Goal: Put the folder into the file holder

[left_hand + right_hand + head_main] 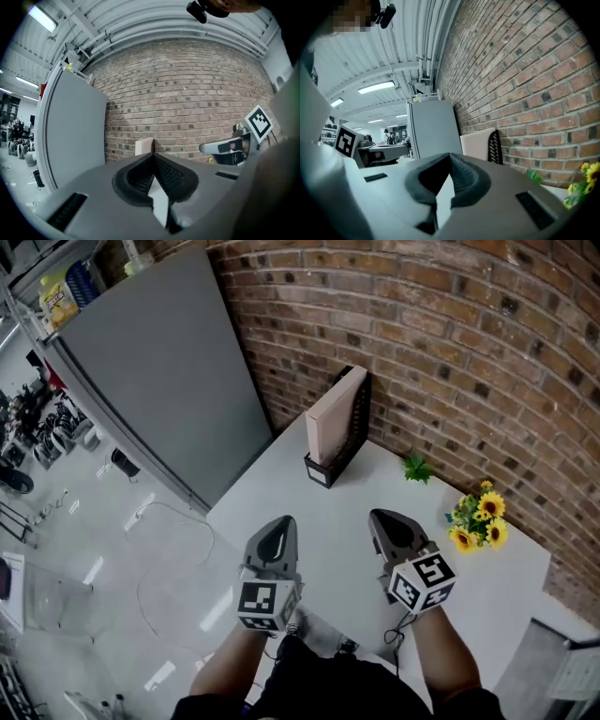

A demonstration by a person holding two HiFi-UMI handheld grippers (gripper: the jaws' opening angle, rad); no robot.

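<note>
A pale pink folder [334, 416] stands upright inside the black mesh file holder [352, 441] at the far end of the white table [337, 521], against the brick wall. In the left gripper view the folder [144, 146] peeks above the jaws; in the right gripper view the folder [476, 144] and holder [495, 146] show ahead. My left gripper [277, 533] and right gripper [386, 521] hover side by side over the table's near part, well back from the holder. Both are shut with nothing between the jaws.
A grey panel [159, 362] stands left of the table. Yellow sunflowers [478, 518] and a small green sprig [417, 468] lie at the right near the wall. The table's left edge drops to the floor [112, 549].
</note>
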